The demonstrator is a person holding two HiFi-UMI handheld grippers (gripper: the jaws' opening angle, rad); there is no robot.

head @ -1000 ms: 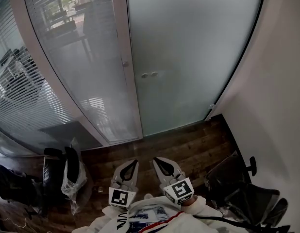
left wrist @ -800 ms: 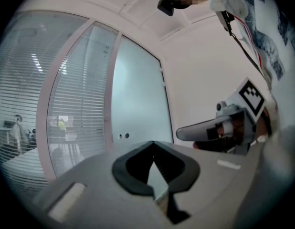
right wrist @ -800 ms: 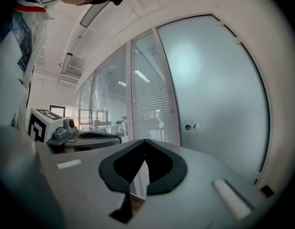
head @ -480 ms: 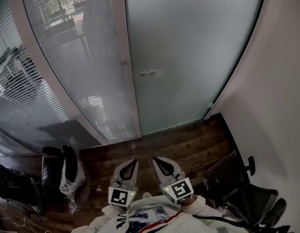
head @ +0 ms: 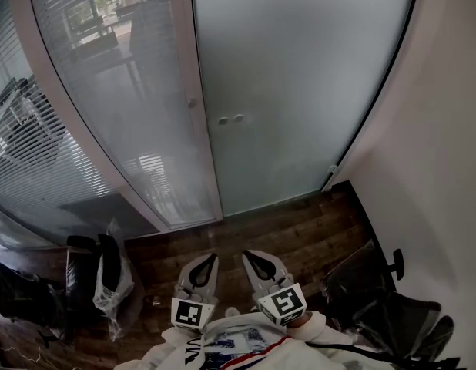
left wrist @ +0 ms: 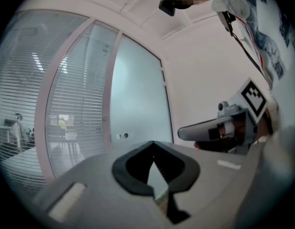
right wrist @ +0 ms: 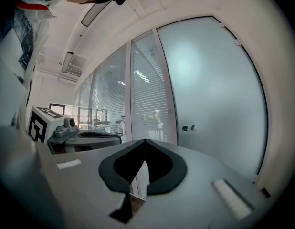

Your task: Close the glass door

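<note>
- Glass fills the left side: we see a glazed wall [head: 92,91] with white slatted blinds behind it, curving down to the wooden floor [head: 315,230].
- At the floor's left edge, we find a white plastic bag [head: 115,280] among dark bags, close to the foot of the glazed wall.
- We follow a white frame post [head: 193,91] that rises between the glazed wall and the door.
- Our left gripper [head: 213,257] is low in the head view, over the floor's near edge and pointing toward the door. Its own view shows the black jaws pressed together at the tips with nothing between them.
- Just beside it, our right gripper [head: 247,254] points the same way. Its jaws are likewise drawn together and empty.
- We see the frosted glass door [head: 300,91] well apart from both grippers, with its left edge lying along the frame post. No gap shows there. Two small round fittings [head: 229,119] sit near that edge.
- A black office chair [head: 392,307] stands at the floor's right edge, against a plain white wall [head: 446,168].
</note>
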